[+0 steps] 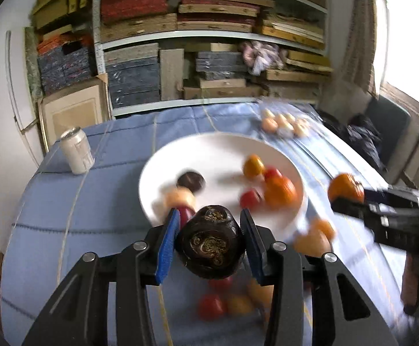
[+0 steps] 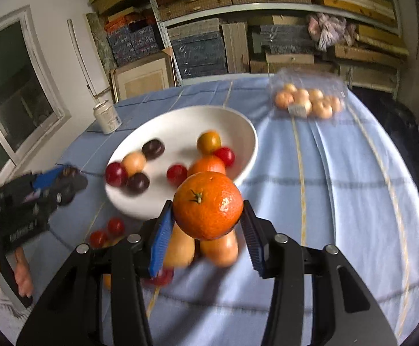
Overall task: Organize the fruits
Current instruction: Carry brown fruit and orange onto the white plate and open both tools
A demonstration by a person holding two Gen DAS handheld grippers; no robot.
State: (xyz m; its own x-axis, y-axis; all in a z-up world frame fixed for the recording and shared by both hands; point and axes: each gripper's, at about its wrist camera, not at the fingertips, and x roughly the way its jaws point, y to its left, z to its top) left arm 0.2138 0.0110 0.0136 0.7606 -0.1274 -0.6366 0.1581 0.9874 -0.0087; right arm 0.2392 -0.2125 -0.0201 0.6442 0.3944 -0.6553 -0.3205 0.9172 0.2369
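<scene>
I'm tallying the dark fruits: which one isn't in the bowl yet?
The dark wrinkled passion fruit clamped in the left tongs. The other two dark round fruits already lie in the white bowl.

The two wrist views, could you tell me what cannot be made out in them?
- Left wrist view: loose fruit on the tablecloth, blurred and half hidden behind the left gripper holding a dark fruit.
- Right wrist view: fruit behind the right gripper's orange, kind unclear.
- Both views: clear pack contents blurred.
</scene>
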